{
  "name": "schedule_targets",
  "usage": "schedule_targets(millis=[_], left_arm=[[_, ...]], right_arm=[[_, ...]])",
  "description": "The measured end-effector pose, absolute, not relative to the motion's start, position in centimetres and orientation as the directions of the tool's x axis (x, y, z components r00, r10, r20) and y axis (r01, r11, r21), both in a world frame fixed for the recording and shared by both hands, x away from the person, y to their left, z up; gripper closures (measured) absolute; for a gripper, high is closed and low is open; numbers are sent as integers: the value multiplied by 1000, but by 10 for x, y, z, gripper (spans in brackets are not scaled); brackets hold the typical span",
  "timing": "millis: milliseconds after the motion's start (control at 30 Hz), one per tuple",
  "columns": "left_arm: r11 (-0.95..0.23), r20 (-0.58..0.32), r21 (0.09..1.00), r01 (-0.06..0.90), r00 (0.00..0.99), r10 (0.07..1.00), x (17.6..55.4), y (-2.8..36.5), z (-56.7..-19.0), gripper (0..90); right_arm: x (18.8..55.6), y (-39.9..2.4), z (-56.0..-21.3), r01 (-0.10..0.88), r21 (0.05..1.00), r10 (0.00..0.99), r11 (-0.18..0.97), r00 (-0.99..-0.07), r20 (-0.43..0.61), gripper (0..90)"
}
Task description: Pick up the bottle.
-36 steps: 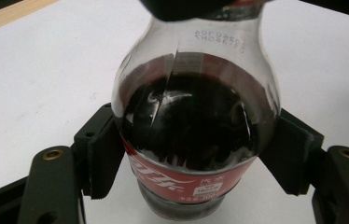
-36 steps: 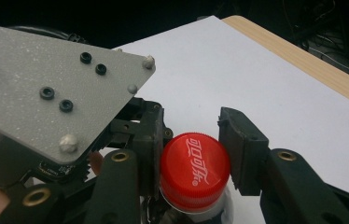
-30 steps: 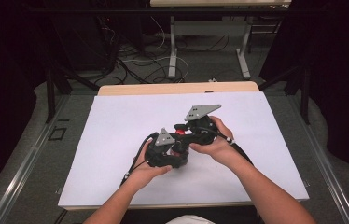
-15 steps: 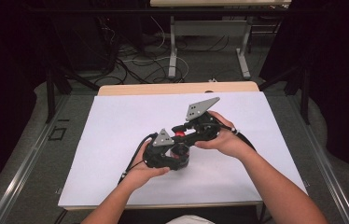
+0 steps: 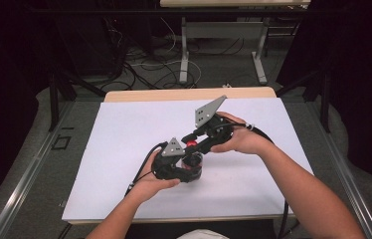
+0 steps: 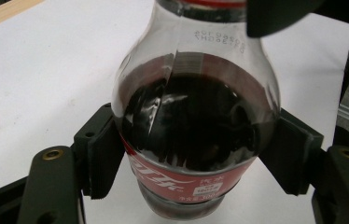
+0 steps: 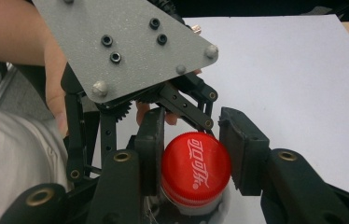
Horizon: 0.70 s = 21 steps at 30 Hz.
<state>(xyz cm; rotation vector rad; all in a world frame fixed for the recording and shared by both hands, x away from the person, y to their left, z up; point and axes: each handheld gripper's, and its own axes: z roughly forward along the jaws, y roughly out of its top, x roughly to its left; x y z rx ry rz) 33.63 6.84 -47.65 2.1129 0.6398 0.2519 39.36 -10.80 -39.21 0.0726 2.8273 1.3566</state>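
A small cola bottle (image 5: pixel 194 164) with dark liquid and a red label stands upright on the white table top (image 5: pixel 124 149). My left gripper (image 5: pixel 186 168) is shut on its body; in the left gripper view both pads (image 6: pixel 100 149) press the bottle (image 6: pixel 196 121) at label height. My right gripper (image 5: pixel 192 143) comes in from the right and above, shut on the red cap (image 5: pixel 191 144). In the right gripper view the cap (image 7: pixel 196 170) sits between the pads (image 7: pixel 151 149) of my right gripper (image 7: pixel 191 158). The grey plate (image 7: pixel 126 42) of the left gripper shows behind the cap.
A wooden strip (image 5: pixel 189 94) runs along the table's far edge. Beyond it, metal table legs (image 5: pixel 184 50) and loose cables (image 5: pixel 139 59) lie on the floor. Metal rails (image 5: pixel 30 174) border the table at left and right. White surface lies open around both hands.
My right hand has shifted slightly right and up while staying on the cap, and its grey plate stands steeper. The left hand and the bottle have stayed put.
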Motion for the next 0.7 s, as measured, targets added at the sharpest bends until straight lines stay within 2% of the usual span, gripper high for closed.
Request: schedule_targets(millis=[100,167,367,500,700], left_arm=[[-473,-52,805,357,838,544,338,70,-476,296],[-467,-52,806,365,829,557,339,71,-477,296],[-455,-53,807,376,814,579,341,76,-475,296],[-448,-54,807,384,803,593,341,76,-474,296],[-442,-62,807,391,801,596,340,75,-474,297]], right_arm=[[391,-109,-389,72,785,105,615,-994,9,496],[386,-109,-387,103,797,179,595,-984,-6,450],[367,-105,-385,162,820,347,550,-937,-47,447],[357,-103,-389,167,829,419,534,-904,-88,485],[352,-100,-396,174,839,460,515,-883,-99,540]])
